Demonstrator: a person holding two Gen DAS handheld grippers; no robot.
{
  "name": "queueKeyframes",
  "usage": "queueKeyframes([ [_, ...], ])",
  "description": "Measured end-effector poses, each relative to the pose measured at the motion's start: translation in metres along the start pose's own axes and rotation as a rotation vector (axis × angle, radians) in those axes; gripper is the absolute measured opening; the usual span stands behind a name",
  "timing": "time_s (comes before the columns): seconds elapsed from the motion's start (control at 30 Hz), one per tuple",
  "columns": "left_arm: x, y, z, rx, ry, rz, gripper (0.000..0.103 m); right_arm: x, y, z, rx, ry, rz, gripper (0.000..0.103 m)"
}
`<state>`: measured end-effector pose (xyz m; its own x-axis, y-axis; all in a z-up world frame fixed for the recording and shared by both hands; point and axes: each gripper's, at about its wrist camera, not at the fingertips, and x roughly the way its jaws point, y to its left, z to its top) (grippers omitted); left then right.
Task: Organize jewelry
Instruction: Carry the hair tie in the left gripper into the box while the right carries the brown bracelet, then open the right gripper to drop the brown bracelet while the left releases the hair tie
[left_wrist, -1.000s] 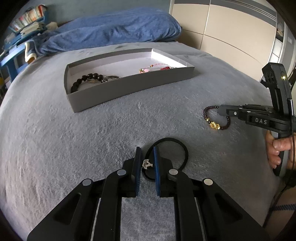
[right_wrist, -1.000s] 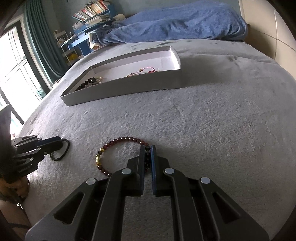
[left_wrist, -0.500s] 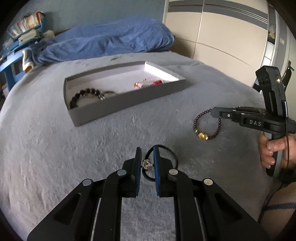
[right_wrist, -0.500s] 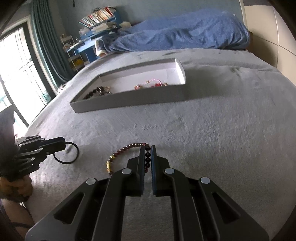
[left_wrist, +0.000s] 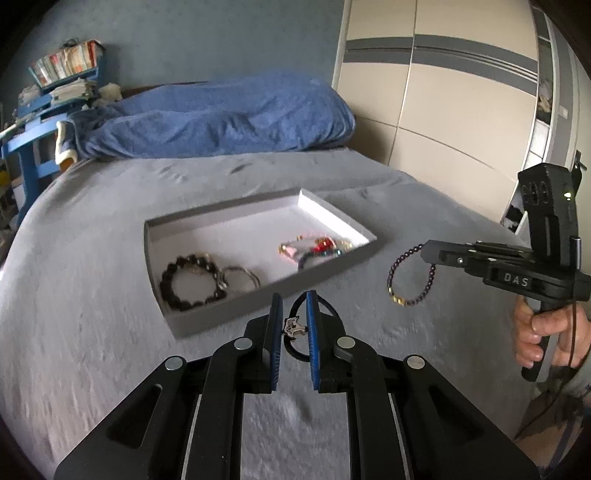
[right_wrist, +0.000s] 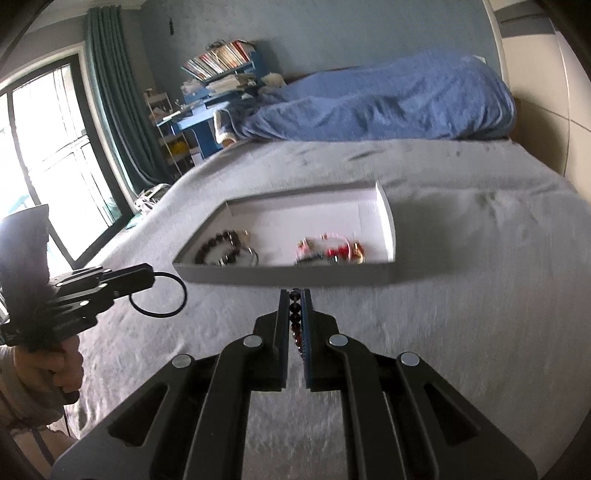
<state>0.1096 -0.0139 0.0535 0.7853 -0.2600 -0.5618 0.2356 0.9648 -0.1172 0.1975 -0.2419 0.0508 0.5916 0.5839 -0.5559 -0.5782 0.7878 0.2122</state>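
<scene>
My left gripper (left_wrist: 293, 310) is shut on a black cord loop with a small silver charm (left_wrist: 294, 326), held above the grey bed; the loop also shows in the right wrist view (right_wrist: 159, 295). My right gripper (right_wrist: 294, 297) is shut on a dark red bead bracelet (right_wrist: 294, 314), which hangs from it in the left wrist view (left_wrist: 410, 277) with gold beads at the bottom. Both are lifted just in front of the grey box tray (left_wrist: 258, 310) (right_wrist: 288, 275). The tray holds a black bead bracelet (left_wrist: 190, 282), metal rings and a pink and red piece (left_wrist: 314, 247).
The grey bed cover (left_wrist: 92, 332) lies all around the tray. A blue duvet (left_wrist: 221, 118) is heaped at the far end. A wardrobe (left_wrist: 461, 92) stands to the right, a blue shelf with books (right_wrist: 221, 81) and a window (right_wrist: 48, 166) to the left.
Both grippers have risen off the bed with their pieces and moved forward toward the tray. The bracelet and the cord loop now hang in the air.
</scene>
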Motion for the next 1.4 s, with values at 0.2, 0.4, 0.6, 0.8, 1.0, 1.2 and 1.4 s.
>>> queueKeyframes([
  [0.2, 0.008, 0.004, 0.012, -0.015, -0.010, 0.012, 0.013, 0.000, -0.003, 0.022, -0.008, -0.019, 0.018, 0.006],
  [0.4, 0.018, 0.011, 0.025, -0.028, -0.020, 0.025, 0.013, 0.006, -0.007, 0.039, -0.002, -0.025, 0.033, 0.006],
  [0.6, 0.030, 0.019, 0.032, -0.044, -0.020, 0.067, 0.013, 0.017, -0.009, 0.050, 0.010, -0.024, 0.044, 0.006],
  [0.8, 0.056, 0.036, 0.033, -0.090, 0.007, 0.136, 0.013, 0.039, 0.004, 0.059, -0.016, -0.006, 0.051, 0.006],
  [1.0, 0.073, 0.046, 0.030, -0.105, 0.030, 0.161, 0.013, 0.065, 0.018, 0.069, -0.038, 0.012, 0.067, 0.006],
  [1.2, 0.084, 0.055, 0.028, -0.114, 0.047, 0.185, 0.013, 0.095, 0.021, 0.074, -0.039, 0.052, 0.070, 0.006],
  [1.4, 0.096, 0.061, 0.026, -0.119, 0.069, 0.193, 0.014, 0.123, 0.013, 0.070, -0.021, 0.107, 0.043, 0.006],
])
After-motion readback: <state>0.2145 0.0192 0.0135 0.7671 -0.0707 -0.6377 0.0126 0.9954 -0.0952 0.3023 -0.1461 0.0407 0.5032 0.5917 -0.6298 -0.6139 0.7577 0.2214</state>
